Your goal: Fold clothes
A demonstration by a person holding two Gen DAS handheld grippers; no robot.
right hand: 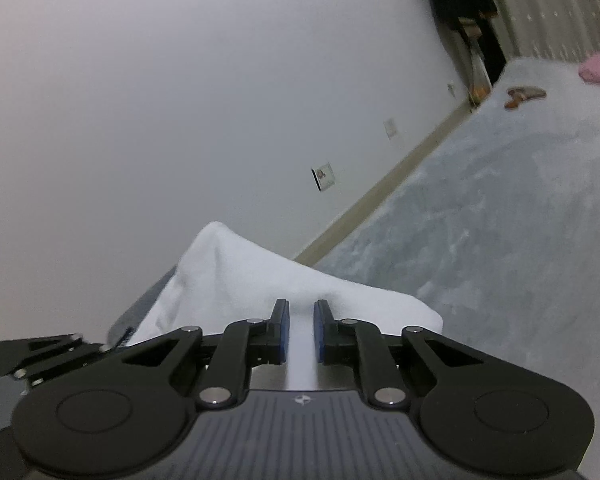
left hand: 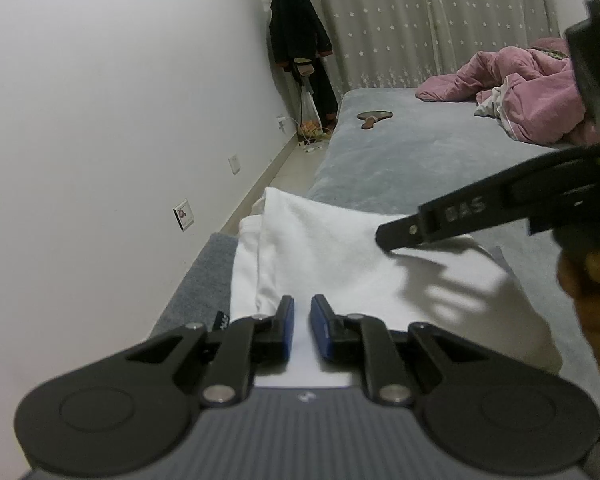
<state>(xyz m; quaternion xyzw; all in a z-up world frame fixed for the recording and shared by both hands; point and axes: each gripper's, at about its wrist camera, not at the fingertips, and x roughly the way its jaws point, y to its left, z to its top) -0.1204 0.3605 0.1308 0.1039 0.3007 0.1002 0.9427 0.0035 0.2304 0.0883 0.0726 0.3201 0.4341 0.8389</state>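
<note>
white cloth (left hand: 324, 256) on bed | left gripper (left hand: 302, 308) jaws pinch it | right gripper (right hand: 300, 312) likewise

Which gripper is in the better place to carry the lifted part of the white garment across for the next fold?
Probably the right gripper: it pinches the white garment and holds it raised off the bed. The left gripper is low at the near edge.
</note>
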